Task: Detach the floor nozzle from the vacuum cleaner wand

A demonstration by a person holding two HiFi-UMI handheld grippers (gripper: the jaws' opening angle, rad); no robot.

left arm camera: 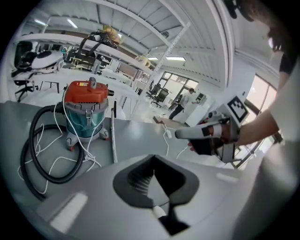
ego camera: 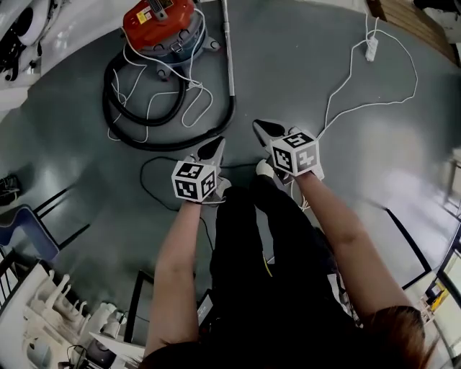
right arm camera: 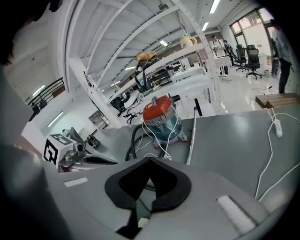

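Head view: a person stands on the grey floor [ego camera: 72, 108] with both grippers held low in front, side by side. The left gripper [ego camera: 214, 148] and right gripper [ego camera: 265, 129] both point forward and down. Their marker cubes face the camera. Both are well apart from the vacuum [ego camera: 160, 20].

Left gripper view: the jaws are fully together, the pads meet, and nothing is between them.
Right gripper view: same, jaws closed and empty.

Vacuum: red lid, teal drum, upright on the floor at the top left of the head view.
Hose [ego camera: 173, 146]: black, looped on the floor in front of the vacuum. Its end comes round to the near end of the wand [ego camera: 229, 50].
Wand: a silver tube just right of the vacuum. It appears to lie on the floor and runs away from the person, out past the top edge of the head view, so its far end is cut off there.

Right gripper view: a dark piece [right arm camera: 198, 107] sits at the wand's far end. It is too small to tell if that is the nozzle.

Neither gripper touches the wand, hose or vacuum.

A power strip [ego camera: 372, 49] with a white cable [ego camera: 416, 76] lies at the top right, away from the vacuum.
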